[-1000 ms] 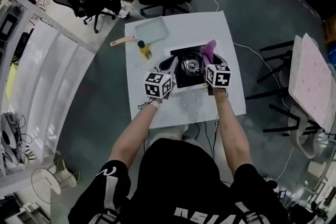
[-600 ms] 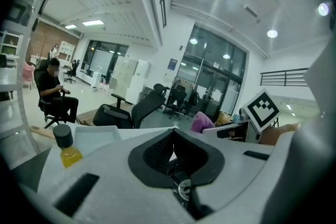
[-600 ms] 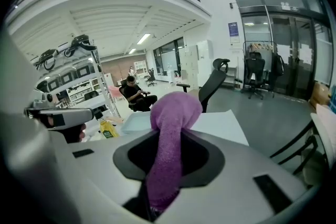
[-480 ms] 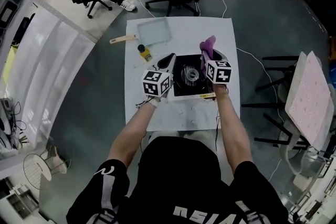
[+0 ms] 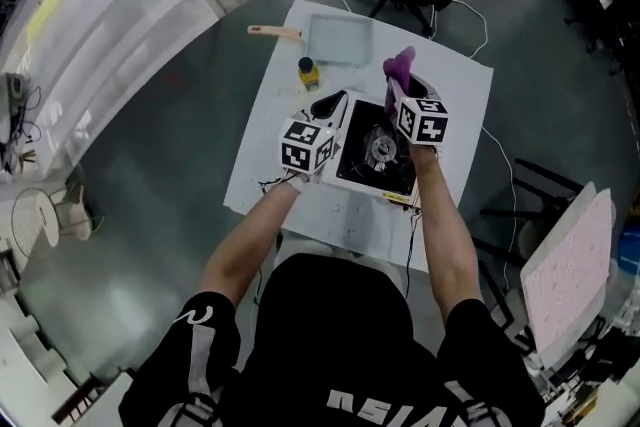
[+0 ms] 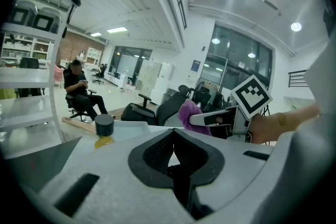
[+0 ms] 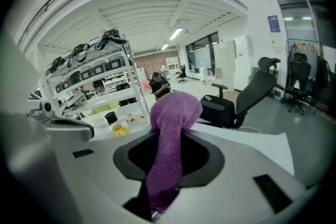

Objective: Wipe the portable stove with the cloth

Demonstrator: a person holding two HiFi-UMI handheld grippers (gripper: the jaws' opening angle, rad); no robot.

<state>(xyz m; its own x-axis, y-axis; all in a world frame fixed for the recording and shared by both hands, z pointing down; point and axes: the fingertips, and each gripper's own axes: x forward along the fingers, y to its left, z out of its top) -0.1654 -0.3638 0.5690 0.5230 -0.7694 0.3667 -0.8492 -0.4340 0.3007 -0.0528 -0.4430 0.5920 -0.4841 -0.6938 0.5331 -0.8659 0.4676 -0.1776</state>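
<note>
Right gripper view: right claw (image 7: 169, 136) pinches the cloth (image 7: 176, 110), seemingly soft and floppy, mid-bunch; left claw (image 6: 173, 132) clenched, empty.

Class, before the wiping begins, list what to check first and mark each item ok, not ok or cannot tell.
1. Grip on the cloth: ok, the right gripper has its jaws closed on it.
2. Contact with the portable stove: not ok, the cloth sticks up off it.
3. The left gripper free: ok, shut, empty.
4. The bottle off the stove: ok, beside it on the table.
5. The burner cold: cannot tell.
</note>
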